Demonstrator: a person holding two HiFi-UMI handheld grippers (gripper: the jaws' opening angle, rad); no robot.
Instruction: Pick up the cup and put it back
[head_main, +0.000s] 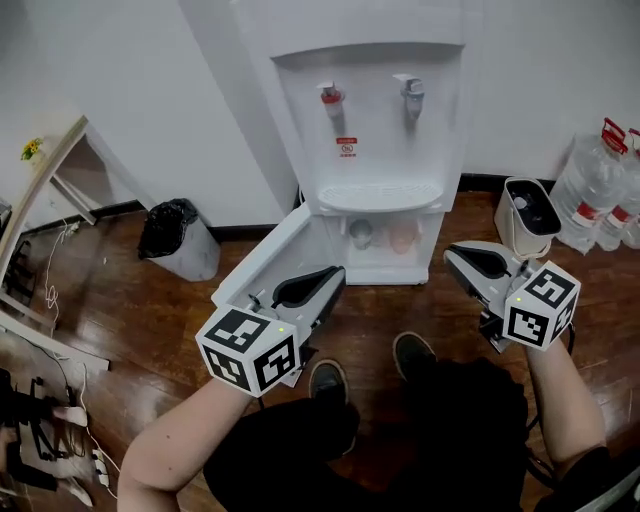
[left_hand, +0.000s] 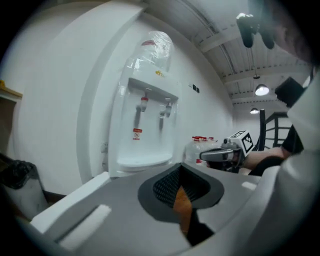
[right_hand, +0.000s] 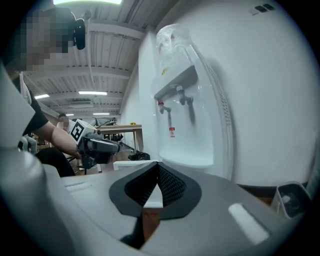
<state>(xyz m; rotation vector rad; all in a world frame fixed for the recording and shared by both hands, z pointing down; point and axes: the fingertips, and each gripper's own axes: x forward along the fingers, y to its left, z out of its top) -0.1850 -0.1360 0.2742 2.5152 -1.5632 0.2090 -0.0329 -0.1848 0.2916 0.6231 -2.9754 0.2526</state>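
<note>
The cup is sitting in the dispenser's open cabinet at my 12 o'clock, with a pinkish cup just beside it at its 3 o'clock. I am holding the left gripper at its 7 o'clock and the right gripper at its 4 o'clock, both part-open and empty. I judge I should be going in low and level, closing on one cup without nudging its neighbour.
</note>
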